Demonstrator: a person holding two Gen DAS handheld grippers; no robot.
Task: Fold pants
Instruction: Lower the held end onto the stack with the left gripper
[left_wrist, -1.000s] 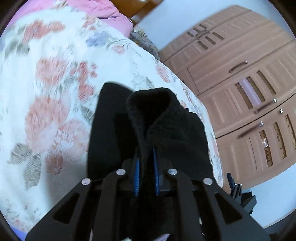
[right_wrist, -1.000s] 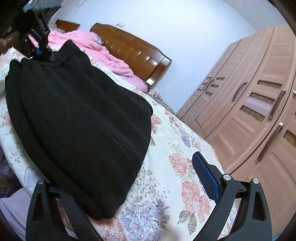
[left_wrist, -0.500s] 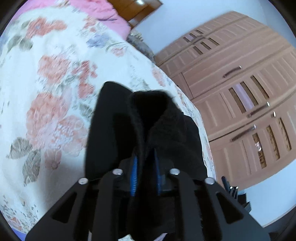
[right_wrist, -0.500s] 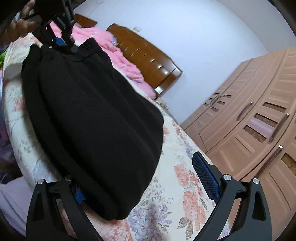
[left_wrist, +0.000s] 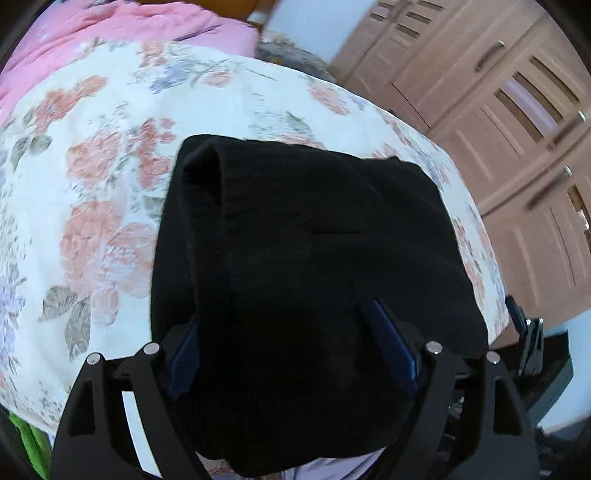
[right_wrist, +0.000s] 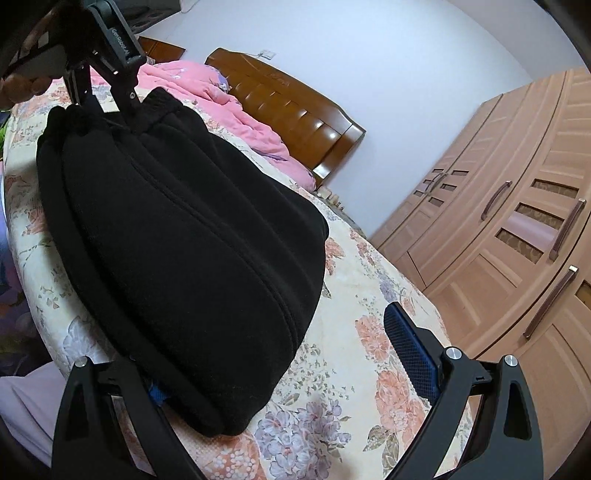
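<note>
A: How will those thick black fleece pants (right_wrist: 184, 251) handle?

B: Soft and limp, I'd say, fairly bulky and light enough. They lie folded in a thick bundle on the floral bedspread (right_wrist: 369, 369), right in front of both grippers. The plush knit should not slip off rubber pads, but the layers may slide over one another. I'd take hold at a stacked edge or at the ribbed waistband, pinching all layers together.

A: What is the left hand-held gripper (left_wrist: 291, 347) doing?

B: Its jaws have just been opening and now stand wide apart. The waistband end of the pants still sits between the blue pads (left_wrist: 391, 347), draped over the gripper, but nothing is pinched. Earlier the pads were nearly together, clamped on a raised ridge of the cloth; that ridge has since slumped flatter.

A: And the right hand-held gripper (right_wrist: 295, 365)?

B: Wide open too, low at the near end of the bundle. The left finger is tucked under the fold and the right pad (right_wrist: 410, 354) is clear over the bedspread; it grips nothing. It has hardly shifted, while the left gripper looms nearer in its view.
</note>
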